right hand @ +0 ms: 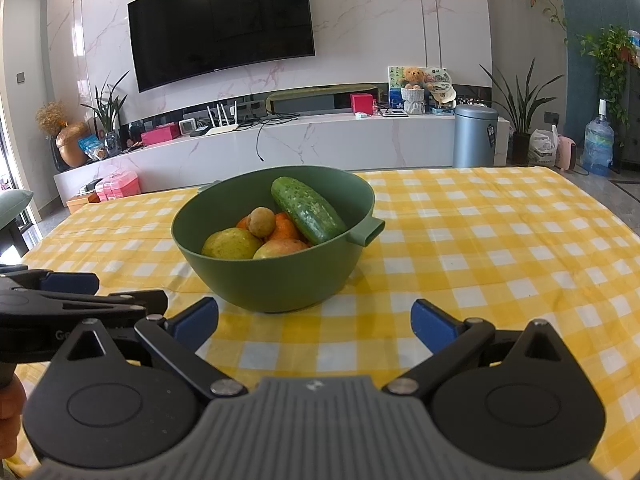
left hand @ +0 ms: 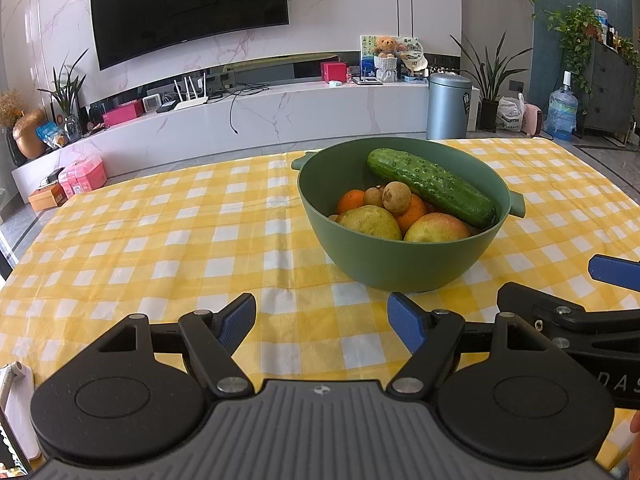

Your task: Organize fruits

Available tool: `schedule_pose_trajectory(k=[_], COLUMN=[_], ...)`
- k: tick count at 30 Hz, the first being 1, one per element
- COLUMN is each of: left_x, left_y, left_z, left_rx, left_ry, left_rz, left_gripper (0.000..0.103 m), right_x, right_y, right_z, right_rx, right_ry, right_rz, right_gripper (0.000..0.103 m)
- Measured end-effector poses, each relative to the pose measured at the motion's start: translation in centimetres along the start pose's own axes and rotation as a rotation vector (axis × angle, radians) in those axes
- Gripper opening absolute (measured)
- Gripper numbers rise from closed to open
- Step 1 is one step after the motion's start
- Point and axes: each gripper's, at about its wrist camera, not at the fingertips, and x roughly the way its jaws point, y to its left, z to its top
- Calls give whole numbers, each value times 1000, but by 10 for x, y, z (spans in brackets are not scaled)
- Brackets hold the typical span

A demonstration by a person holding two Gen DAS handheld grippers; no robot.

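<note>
A green bowl (left hand: 400,264) stands on the yellow checked tablecloth (left hand: 160,232). In it lie a cucumber (left hand: 430,186), oranges (left hand: 412,210), a yellow pear (left hand: 370,222), an apple (left hand: 438,229) and small brown round fruits (left hand: 396,197). The bowl (right hand: 276,280) and cucumber (right hand: 308,210) also show in the right wrist view. My left gripper (left hand: 322,322) is open and empty, just short of the bowl. My right gripper (right hand: 314,322) is open and empty, also just short of the bowl. Each gripper shows at the edge of the other's view.
The table's far edge (left hand: 240,160) lies beyond the bowl. A white object (left hand: 16,412) sits at the lower left near my left gripper. Behind the table are a TV wall, a low marble cabinet and a grey bin (left hand: 448,106).
</note>
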Motion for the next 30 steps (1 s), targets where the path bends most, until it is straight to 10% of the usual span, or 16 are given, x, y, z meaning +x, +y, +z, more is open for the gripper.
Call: schedule_pose_trajectory(k=[30], left_x=[1], left_y=[0], left_z=[-2], left_rx=[-7], left_ry=[6], left_rz=[-4], left_gripper=[88], right_x=[-1], right_y=[0], right_z=[1], right_rx=[0], right_ry=[1], right_rz=[0], right_gripper=[99])
